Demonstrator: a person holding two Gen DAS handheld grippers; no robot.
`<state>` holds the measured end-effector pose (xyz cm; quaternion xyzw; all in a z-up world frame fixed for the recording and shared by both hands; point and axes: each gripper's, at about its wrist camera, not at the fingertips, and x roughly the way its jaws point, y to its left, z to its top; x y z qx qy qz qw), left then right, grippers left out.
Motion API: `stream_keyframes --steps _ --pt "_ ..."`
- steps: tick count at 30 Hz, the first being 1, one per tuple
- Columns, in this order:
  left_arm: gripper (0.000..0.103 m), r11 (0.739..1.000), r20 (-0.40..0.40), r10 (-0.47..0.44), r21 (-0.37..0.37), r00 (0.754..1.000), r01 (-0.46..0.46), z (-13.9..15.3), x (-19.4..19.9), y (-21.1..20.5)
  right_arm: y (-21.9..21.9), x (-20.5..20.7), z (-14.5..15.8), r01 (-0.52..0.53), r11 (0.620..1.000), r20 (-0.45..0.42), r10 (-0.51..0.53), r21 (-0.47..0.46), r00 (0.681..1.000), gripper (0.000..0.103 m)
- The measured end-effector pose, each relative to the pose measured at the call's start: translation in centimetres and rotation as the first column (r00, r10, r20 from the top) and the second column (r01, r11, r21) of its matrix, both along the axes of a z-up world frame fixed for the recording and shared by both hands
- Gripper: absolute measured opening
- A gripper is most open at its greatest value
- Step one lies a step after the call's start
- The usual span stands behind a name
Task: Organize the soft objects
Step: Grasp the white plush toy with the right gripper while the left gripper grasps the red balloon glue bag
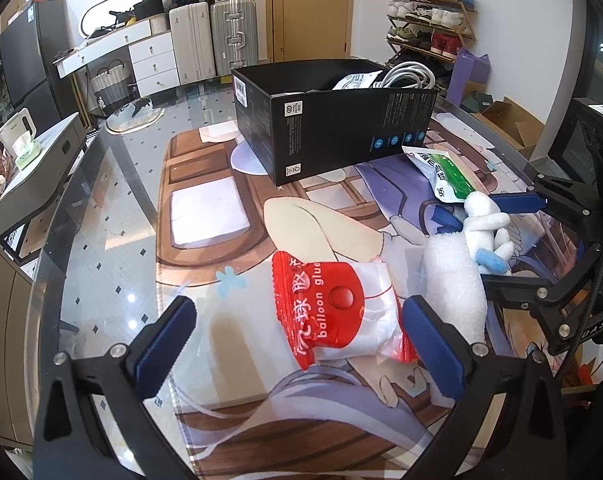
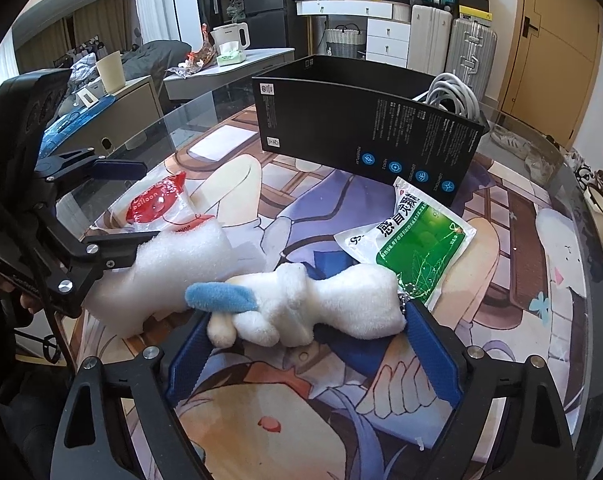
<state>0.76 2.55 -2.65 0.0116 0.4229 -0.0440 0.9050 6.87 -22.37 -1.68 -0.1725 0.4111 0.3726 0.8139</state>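
A red and white balloon glue packet lies on the printed mat between the wide-open fingers of my left gripper; it also shows in the right wrist view. A white plush toy with a blue part lies between the open fingers of my right gripper; it also shows in the left wrist view. A white foam piece lies beside it, seen too in the right wrist view. A green and white packet lies near the black box.
The open black box holds white cables and a white packet. The glass table edge curves at left. A side table with a kettle and wipes stands beyond. Suitcases and a shoe rack stand at the back.
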Motion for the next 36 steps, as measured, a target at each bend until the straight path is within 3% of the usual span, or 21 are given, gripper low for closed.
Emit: stream_keyframes --steps 19,36 --pt "0.103 0.999 0.001 -0.044 -0.008 0.999 0.044 0.0 -0.1 -0.9 -2.0 -0.6 1.7 0.024 0.998 0.048 -0.026 0.059 0.999 0.092" --pt "0.103 1.0 -0.03 0.014 -0.011 0.999 -0.014 -0.4 0.3 0.4 -2.5 -0.6 2.1 0.03 0.997 0.055 -0.033 0.065 0.998 0.092"
